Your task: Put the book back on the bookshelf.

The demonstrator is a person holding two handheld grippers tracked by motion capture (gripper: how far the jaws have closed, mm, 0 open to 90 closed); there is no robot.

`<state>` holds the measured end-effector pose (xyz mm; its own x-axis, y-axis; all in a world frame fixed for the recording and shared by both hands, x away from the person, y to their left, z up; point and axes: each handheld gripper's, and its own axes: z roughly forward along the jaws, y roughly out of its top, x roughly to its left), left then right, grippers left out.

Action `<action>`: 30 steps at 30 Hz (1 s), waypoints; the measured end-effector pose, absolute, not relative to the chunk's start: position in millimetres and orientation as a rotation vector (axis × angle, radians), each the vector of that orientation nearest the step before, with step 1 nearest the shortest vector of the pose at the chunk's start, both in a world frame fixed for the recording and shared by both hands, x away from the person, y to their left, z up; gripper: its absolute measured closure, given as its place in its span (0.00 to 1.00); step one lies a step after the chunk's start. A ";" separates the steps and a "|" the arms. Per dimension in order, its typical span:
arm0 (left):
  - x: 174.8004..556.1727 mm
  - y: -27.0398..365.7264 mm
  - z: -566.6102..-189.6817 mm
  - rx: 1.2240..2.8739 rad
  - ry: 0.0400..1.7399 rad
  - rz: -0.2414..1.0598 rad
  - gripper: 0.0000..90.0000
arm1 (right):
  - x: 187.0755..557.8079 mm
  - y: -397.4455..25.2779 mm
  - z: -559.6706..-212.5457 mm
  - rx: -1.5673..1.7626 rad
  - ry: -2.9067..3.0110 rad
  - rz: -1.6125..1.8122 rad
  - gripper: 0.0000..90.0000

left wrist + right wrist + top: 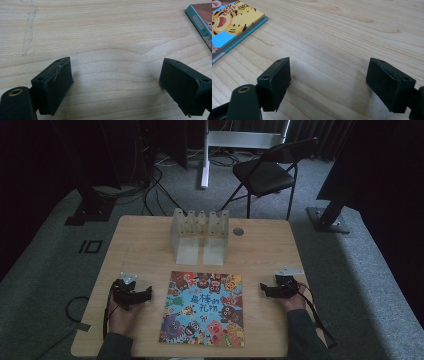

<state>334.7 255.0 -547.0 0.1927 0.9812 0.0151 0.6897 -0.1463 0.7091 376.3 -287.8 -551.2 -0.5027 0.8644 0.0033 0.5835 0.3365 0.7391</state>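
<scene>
A colourful picture book (204, 309) with cartoon animals lies flat on the wooden table (140, 235), near its front edge. My left gripper (145, 293) rests on the table just left of the book, open, nothing between its jaws. A corner of the book (202, 20) shows at the upper right of the left gripper view, beyond the left gripper (115, 85). My right gripper (264, 289) rests right of the book, open and empty. In the right gripper view the book's corner (234, 27) lies at upper left, ahead of the right gripper (328, 80).
A translucent plastic rack (200, 234) with upright dividers stands at the back middle of the table. A small round grommet (238, 231) sits beside it. Behind the table stand a black folding chair (267, 172) and stand legs on grey carpet.
</scene>
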 end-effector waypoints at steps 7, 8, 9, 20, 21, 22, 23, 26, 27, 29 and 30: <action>334.7 255.0 -547.0 1.904 1.558 0.665 0.12 | 376.3 -287.8 -551.3 1.276 2.215 0.981 0.21; 334.7 255.0 -547.0 1.905 1.558 0.665 0.12 | 376.3 -287.5 -551.2 1.279 2.213 0.980 0.21; 334.7 255.0 -547.0 1.905 1.558 0.664 0.12 | 376.3 -287.3 -551.3 1.280 2.211 0.978 0.21; 334.7 255.0 -547.0 1.905 1.557 0.665 0.12 | 376.5 -285.5 -551.4 1.278 2.218 0.974 0.18; 334.7 255.0 -547.0 1.905 1.557 0.665 0.12 | 376.5 -285.4 -551.4 1.279 2.218 0.975 0.18; 334.7 255.0 -547.0 1.905 1.557 0.665 0.12 | 376.4 -285.4 -551.4 1.280 2.217 0.975 0.18; 334.7 255.0 -547.0 1.905 1.557 0.665 0.12 | 376.2 -285.3 -551.4 1.282 2.215 0.975 0.19; 334.7 255.0 -547.0 1.905 1.557 0.665 0.12 | 375.3 -285.0 -550.8 1.283 2.211 0.978 0.23; 334.7 255.0 -547.0 1.905 1.557 0.665 0.12 | 375.4 -285.2 -550.4 1.279 2.212 0.977 0.24; 334.7 255.0 -547.0 1.905 1.557 0.665 0.12 | 375.3 -285.0 -549.0 1.278 2.208 0.959 0.25; 334.7 255.0 -547.0 1.905 1.557 0.664 0.12 | 374.9 -284.7 -547.8 1.276 2.204 0.958 0.25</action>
<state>334.7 255.0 -547.0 0.1929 0.9811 0.0151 0.6897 -0.1465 0.7091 374.9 -284.7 -547.8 -0.4925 0.8702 -0.0147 0.5828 0.3423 0.7370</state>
